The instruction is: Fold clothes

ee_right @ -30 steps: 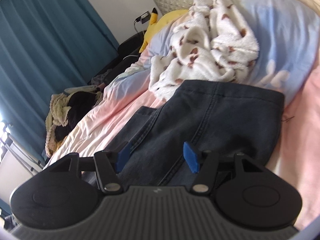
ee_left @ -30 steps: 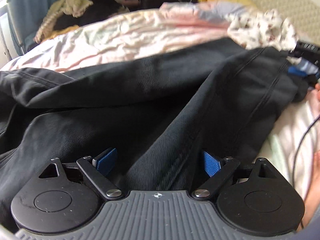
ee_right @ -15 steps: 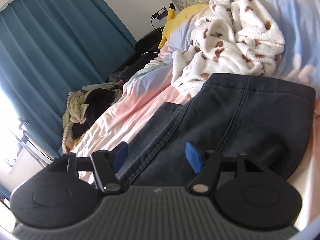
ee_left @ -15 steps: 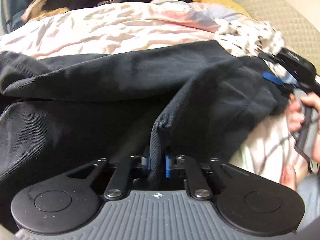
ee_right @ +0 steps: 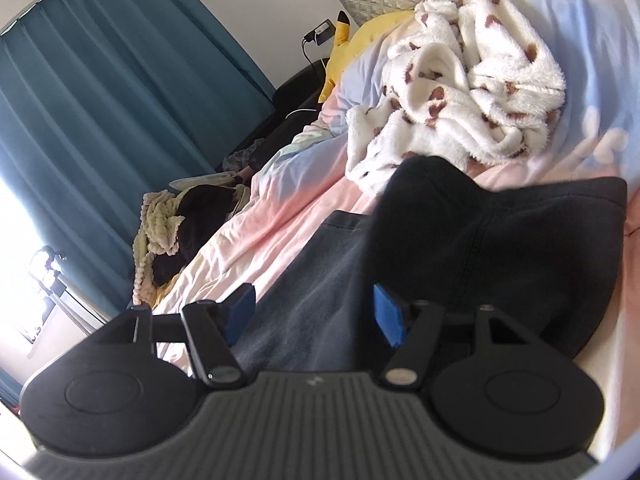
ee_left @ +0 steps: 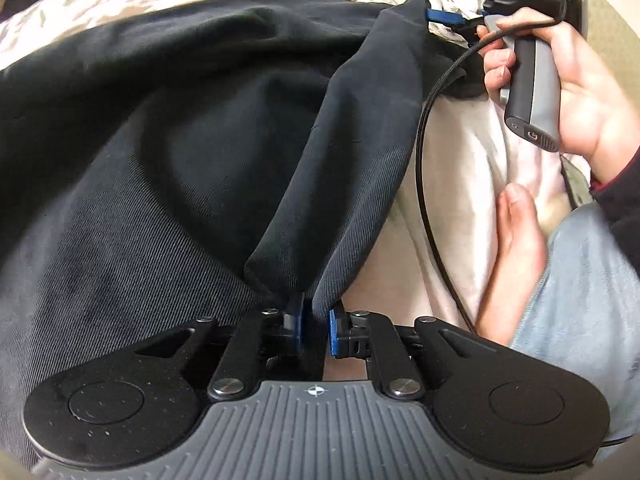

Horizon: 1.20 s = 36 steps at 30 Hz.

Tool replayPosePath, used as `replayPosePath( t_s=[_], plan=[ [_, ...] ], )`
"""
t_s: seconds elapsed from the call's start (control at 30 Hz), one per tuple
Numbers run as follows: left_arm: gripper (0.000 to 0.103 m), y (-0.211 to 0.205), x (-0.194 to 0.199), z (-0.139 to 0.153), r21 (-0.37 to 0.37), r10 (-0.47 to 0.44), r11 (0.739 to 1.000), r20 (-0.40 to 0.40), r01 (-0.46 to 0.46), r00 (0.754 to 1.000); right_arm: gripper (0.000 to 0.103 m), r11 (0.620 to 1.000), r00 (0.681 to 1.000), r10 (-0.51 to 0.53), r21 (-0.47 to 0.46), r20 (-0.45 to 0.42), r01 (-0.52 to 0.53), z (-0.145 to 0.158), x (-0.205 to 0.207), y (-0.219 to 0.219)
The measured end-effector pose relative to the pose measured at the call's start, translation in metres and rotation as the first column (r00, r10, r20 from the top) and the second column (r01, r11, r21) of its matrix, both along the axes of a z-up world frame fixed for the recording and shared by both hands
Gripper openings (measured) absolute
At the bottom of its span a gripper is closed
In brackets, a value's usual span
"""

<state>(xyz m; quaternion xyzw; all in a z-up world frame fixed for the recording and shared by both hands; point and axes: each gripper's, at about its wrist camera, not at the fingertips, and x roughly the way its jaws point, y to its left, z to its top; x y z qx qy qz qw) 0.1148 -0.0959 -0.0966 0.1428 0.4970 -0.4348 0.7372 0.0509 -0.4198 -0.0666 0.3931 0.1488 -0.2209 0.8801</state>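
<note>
On a bed spread with a pink duvet (ee_left: 460,184), the left gripper (ee_left: 315,330) is clamped on a fold of dark trousers (ee_left: 180,140), its blue pads pinching a bunched edge of the cloth near the bed's near edge. The right gripper (ee_right: 314,312) hangs with its jaws spread wide, nothing between them, just above the same garment (ee_right: 480,248), which is spread over the duvet below a heap of spotted fleece blanket (ee_right: 460,92) toward the headboard. In the left view the person's hand (ee_left: 560,80) holds the right gripper's handle near the trousers' far end, where a ridge of cloth rises from the left pinch. The fold appears to be under way, with one end gripped and the other unheld. Done well, it probably calls for the right jaws to close on the matching edge at the far end, the cloth kept taut between both grips so the layers lie flat and aligned, without dragging the duvet along.
</note>
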Motion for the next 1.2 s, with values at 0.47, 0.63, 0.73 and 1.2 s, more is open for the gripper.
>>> replayPosePath(
  t_s=[0.47, 0.63, 0.73, 1.2],
  plan=[
    [0.063, -0.057, -0.024, -0.010, -0.035, 0.000, 0.999, 0.198, 0.008, 0.980, 0.070, 0.990, 0.993, -0.105, 0.091, -0.060, 0.110, -0.018, -0.005, -0.027],
    [0.071, -0.043, -0.019, -0.014, -0.109, 0.028, 0.994, 0.124, -0.014, 0.992, 0.086, 0.958, 0.987, -0.134, 0.245, -0.084, 0.151, -0.040, -0.004, -0.061],
    [0.071, -0.030, -0.022, -0.020, -0.190, 0.056, 0.981, 0.117, -0.033, 0.992, 0.086, 0.967, 0.989, -0.109, 0.219, -0.098, 0.128, -0.041, 0.005, -0.062],
    [0.068, 0.021, -0.030, 0.019, -0.393, 0.211, 0.906, 0.100, -0.157, 0.972, 0.005, 0.904, 0.958, -0.286, 0.330, -0.013, 0.274, -0.046, -0.070, -0.071]
  ],
)
